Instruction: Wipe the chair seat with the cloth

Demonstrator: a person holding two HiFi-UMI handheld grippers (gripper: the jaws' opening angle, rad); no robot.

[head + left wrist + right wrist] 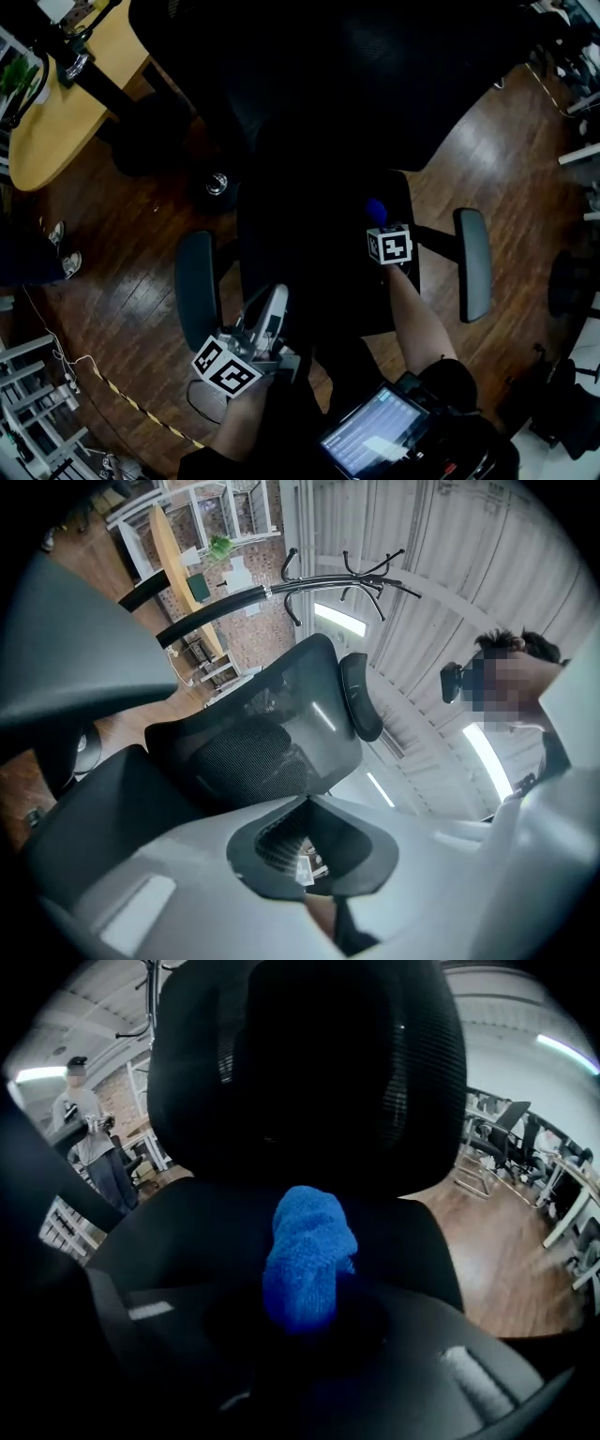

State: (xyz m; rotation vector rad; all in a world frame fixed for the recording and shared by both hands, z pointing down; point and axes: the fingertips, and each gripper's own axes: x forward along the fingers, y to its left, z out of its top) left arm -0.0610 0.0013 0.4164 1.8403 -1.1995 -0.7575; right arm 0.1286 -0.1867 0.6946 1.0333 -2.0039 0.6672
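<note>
The black office chair's seat point(309, 253) lies below me, very dark in the head view. A blue cloth point(309, 1255) sticks up from my right gripper point(306, 1302), which is shut on it just above the seat point(187, 1232), facing the mesh backrest point(309, 1063). In the head view the cloth point(376, 212) shows as a small blue tip ahead of the right gripper's marker cube point(390, 245). My left gripper point(272, 307) hangs at the seat's near left edge by the left armrest point(197, 286). It is tilted upward, its grey jaws point(314, 855) closed with nothing held.
The right armrest point(473, 262) flanks the seat. A wooden table point(66, 103) stands at far left over the wood floor, with a striped cable point(122, 398) nearby. A screen point(375, 436) sits at my waist. Other chairs and desks point(525, 1157) stand to the right.
</note>
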